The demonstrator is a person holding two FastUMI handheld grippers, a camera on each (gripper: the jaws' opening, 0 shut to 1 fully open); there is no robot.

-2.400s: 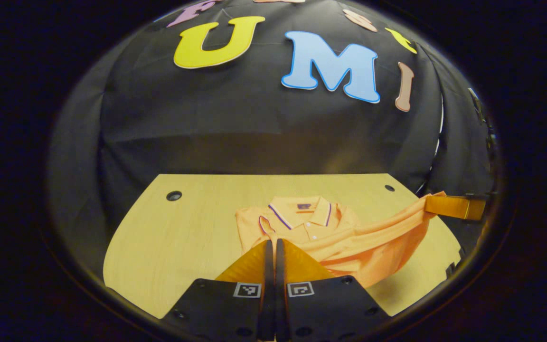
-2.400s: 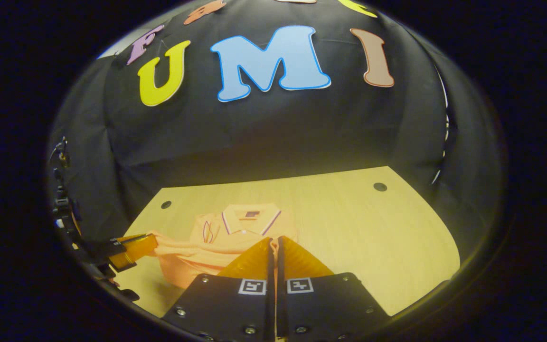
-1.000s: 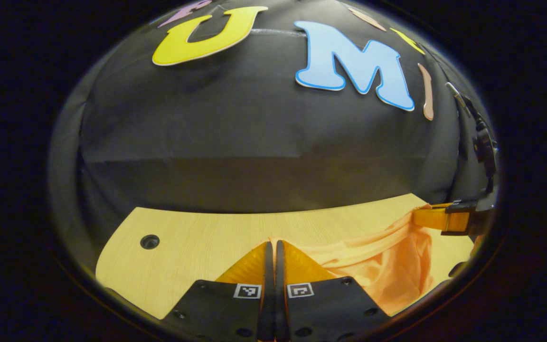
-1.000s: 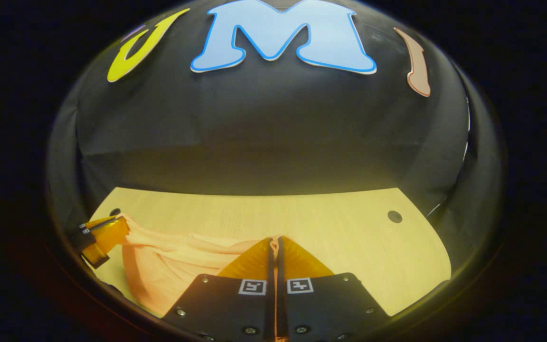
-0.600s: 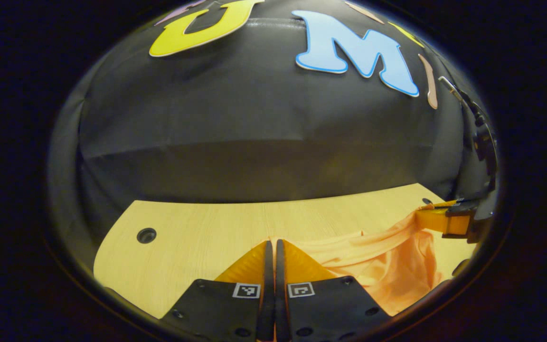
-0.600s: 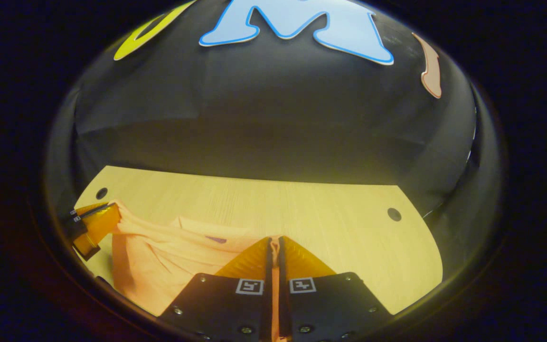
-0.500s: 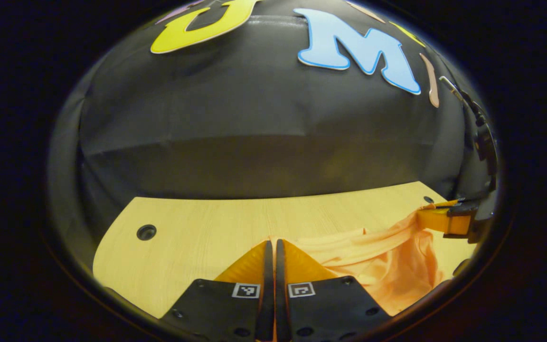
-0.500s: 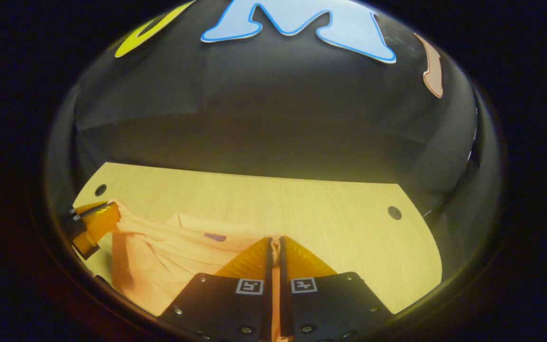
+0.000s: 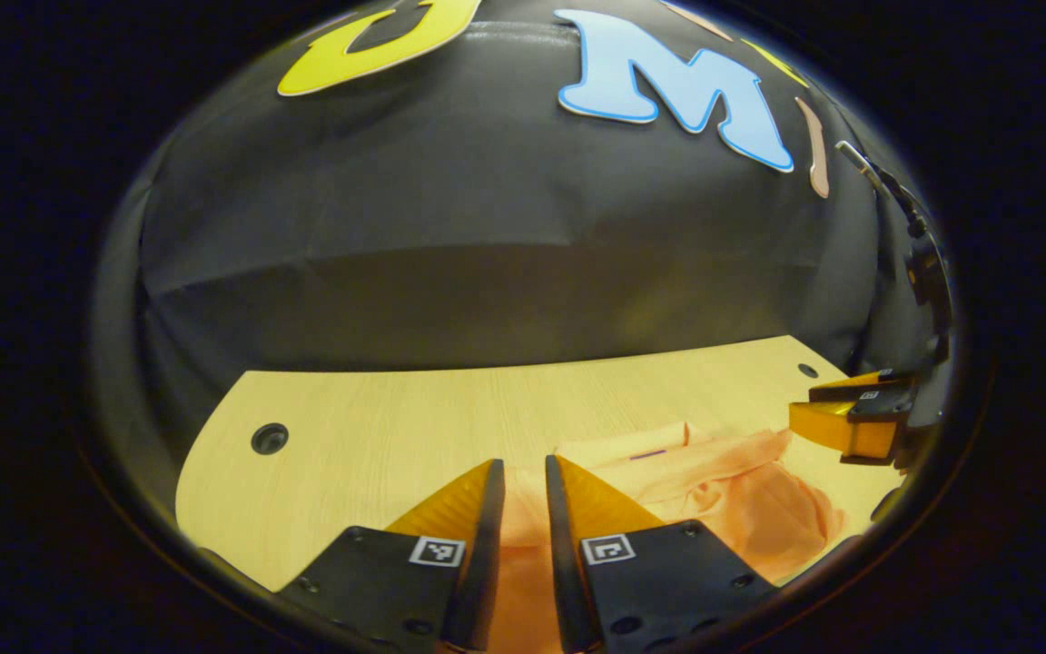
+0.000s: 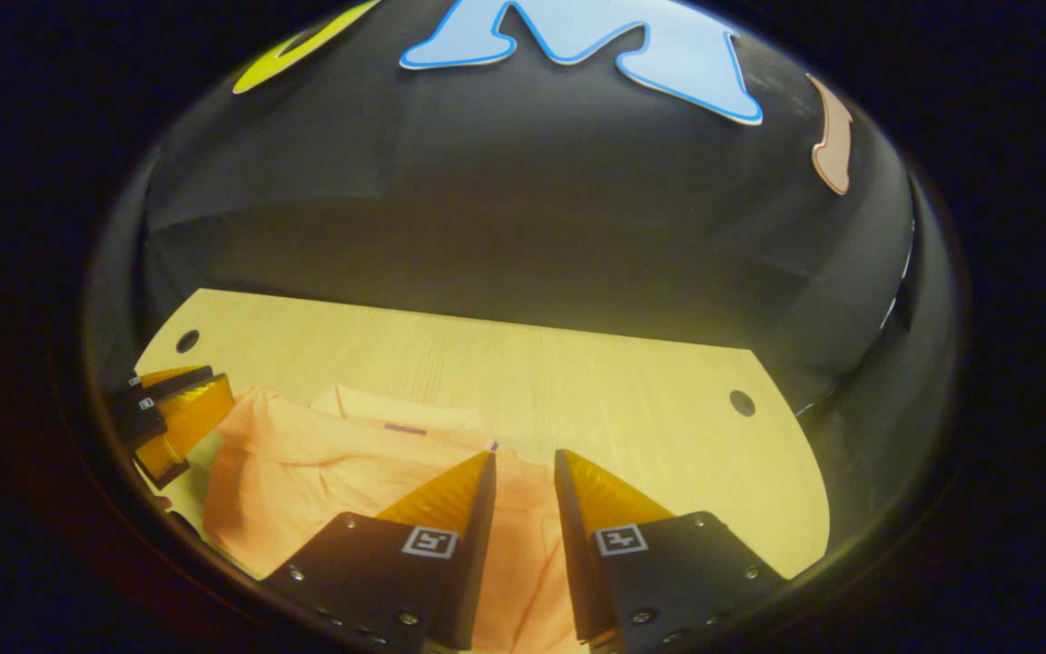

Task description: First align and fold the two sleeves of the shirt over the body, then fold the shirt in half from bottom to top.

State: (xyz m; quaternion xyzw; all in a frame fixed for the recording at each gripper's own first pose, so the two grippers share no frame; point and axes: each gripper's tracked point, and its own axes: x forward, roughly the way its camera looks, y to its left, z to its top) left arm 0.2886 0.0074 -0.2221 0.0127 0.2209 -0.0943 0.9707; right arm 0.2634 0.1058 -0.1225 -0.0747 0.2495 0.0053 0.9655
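where the orange shirt [image 9: 714, 495] lies bunched on the pale wooden surface [image 9: 378, 436], the left gripper [image 9: 523, 472] hangs just above its near edge with jaws parted a narrow way and nothing between them, cloth showing through the gap. the right gripper [image 10: 523, 463] hangs over the shirt [image 10: 323, 481] likewise, jaws parted and holding nothing, with a small purple mark on the cloth just beyond its tips. each gripper appears at the far side of the shirt from the other, right gripper [image 9: 850, 422] and left gripper [image 10: 169, 413], both just beside the cloth; whether they touch it cannot be told.
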